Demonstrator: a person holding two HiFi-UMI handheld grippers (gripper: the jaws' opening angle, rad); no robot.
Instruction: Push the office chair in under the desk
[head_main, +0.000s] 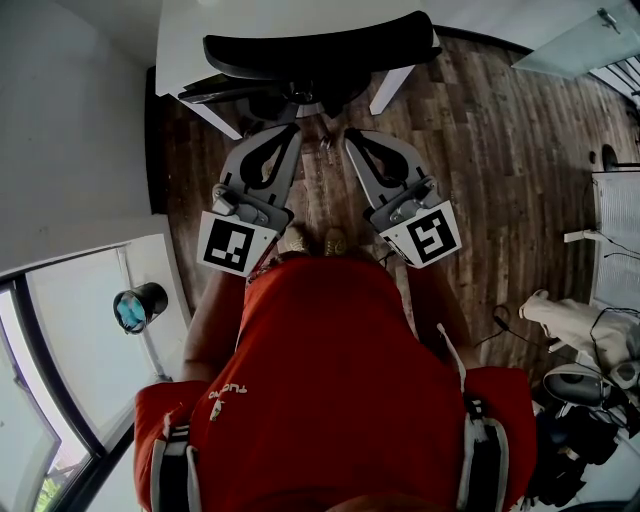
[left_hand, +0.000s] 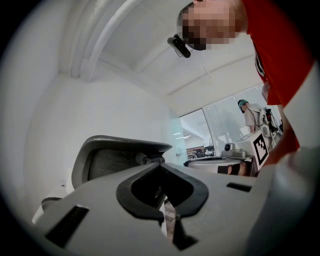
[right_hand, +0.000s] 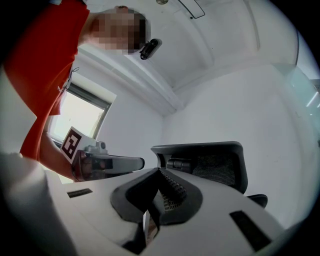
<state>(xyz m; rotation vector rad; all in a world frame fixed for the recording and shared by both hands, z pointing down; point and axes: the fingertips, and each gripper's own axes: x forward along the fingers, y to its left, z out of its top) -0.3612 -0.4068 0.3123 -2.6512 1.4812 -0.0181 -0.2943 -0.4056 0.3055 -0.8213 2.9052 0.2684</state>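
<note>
step: push | my left tool (head_main: 292, 130) + right tool (head_main: 351, 137) both closed, empty | press chair back (head_main: 320, 52) evenly, straight under counter (head_main: 187, 45)

Seen from above, a person is holding the left gripper (head_main: 292, 130) and the right gripper (head_main: 350, 136) out in front of the body, side by side, roughly level, with their tips angling toward each other. Each gripper's jaws are pressing together with nothing between them. The left arm (head_main: 213, 325) and right arm (head_main: 432, 300) are reaching forward, the left marker cube (head_main: 236, 244) and right marker cube (head_main: 432, 235) sitting nearest the body.
</note>
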